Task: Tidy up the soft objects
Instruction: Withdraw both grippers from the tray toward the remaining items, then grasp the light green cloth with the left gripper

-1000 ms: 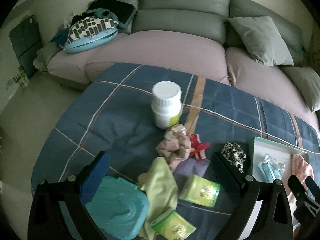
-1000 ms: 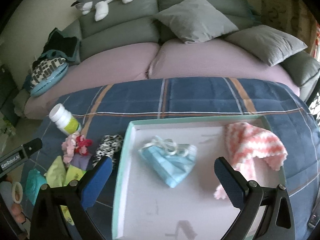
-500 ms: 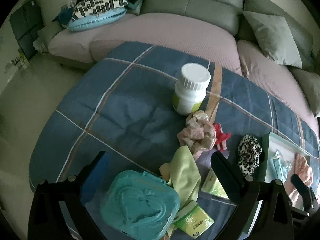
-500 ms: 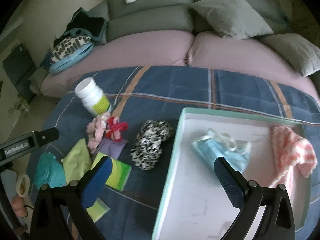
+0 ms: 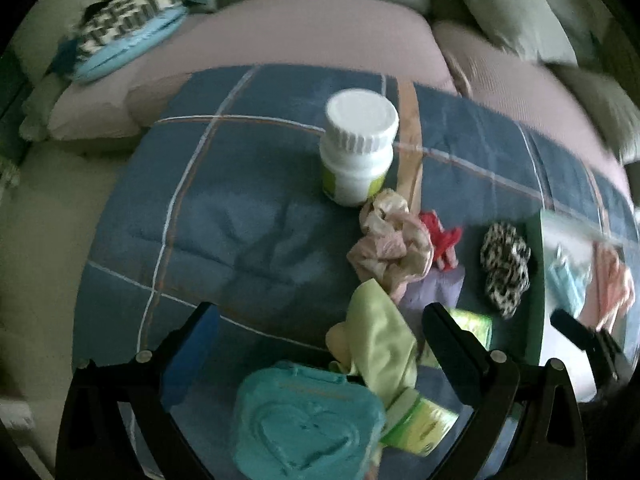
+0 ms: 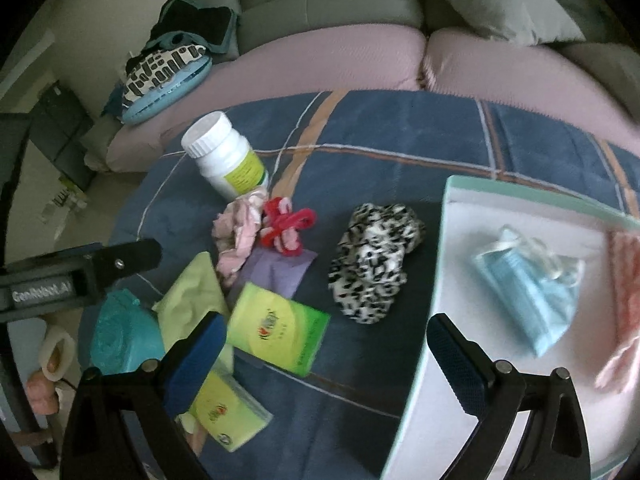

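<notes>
My left tongs point(image 5: 320, 340) gape wide, nothing between the fingers, hanging over the near-left clutter on the blue plaid blanket point(image 5: 240, 220). My right tongs point(image 6: 326, 354) are also spread apart and empty, over the gap between the clutter and the tray point(image 6: 452, 320).

Leopard scrunchie point(image 6: 374, 262) lies on the blanket just left of the tray's left wall; long axis runs near-left to far-right. Pink scrunchie point(image 6: 240, 236) is crumpled, no clear axis, touching the red bow point(image 6: 286, 226) on its right. Both sit on the far edge of a purple packet point(image 6: 280, 270). White bottle point(image 6: 224, 158) stands just beyond the pink scrunchie, cap up; its green label text is too small to read.

Pale green cloth point(image 6: 192, 300) is bunched, long axis near to far, lying partly over the teal pouch point(image 5: 304, 420), which has a heart embossed on top. Two green tissue packs: one point(image 6: 278, 328) flat with a red logo I can't read, one point(image 6: 224, 412) nearer, partly hidden behind my right tongs' left finger.

In the tray: blue face mask point(image 6: 528, 280), folded, long axis far-left to near-right, white ear loops at its far end. Pink knit cloth point(image 6: 624, 288) is cut off by the right edge of the picture.

The left tongs' body in the right wrist view reads "GenRobot.AI". Left wrist view is motion-blurred, and the tray contents are smeared there.
</notes>
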Available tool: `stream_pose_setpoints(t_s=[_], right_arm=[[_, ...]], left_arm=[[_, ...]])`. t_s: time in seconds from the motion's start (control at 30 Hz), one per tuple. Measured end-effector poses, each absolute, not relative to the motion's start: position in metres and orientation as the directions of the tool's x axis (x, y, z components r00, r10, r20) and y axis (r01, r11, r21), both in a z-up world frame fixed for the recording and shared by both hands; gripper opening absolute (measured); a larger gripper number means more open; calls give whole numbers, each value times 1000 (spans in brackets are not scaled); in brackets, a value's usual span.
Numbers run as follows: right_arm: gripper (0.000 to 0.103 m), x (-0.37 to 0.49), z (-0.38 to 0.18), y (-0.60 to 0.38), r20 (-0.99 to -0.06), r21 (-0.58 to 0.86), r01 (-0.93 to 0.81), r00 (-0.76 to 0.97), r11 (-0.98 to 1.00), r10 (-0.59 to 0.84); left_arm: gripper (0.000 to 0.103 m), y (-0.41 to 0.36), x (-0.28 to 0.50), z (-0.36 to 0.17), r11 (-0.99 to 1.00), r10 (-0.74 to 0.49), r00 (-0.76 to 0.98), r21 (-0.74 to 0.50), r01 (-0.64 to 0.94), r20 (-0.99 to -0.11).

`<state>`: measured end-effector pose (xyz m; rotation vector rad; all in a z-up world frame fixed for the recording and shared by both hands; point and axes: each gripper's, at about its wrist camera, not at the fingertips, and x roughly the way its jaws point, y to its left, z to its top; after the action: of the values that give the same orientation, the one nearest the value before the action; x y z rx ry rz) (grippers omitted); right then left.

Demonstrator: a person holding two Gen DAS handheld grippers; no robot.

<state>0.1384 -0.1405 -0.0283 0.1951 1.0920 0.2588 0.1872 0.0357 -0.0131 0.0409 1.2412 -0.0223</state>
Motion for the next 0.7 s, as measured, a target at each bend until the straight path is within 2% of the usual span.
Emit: stream_pose_setpoints(t_s=[0.2,0.3,0.4,0.57,0.7], right_arm=[[97,140,-39,-129,-863,289,-110,400,951,309],[96,143,-45,-127,-868,301,-97,384,949,315],[95,146,-50,-127,-869,318,-87,372,944,327],[95,148,-57,-121,-871,331,-86,356,940,339],[93,150,-64,-115,-873,341,-88,340,936,350]], left_arm=[[96,30,199,-26,986,-35,190,-3,166,-981],[80,31,205,-31,983,-77,126,-54,174,-989],[77,30,210,-36,980,-99,79,-83,183,-992],[62,28,217,-44,975,-129,20,-123,185,-991],[56,24,223,-47,973,-117,9,-113,200,-993]])
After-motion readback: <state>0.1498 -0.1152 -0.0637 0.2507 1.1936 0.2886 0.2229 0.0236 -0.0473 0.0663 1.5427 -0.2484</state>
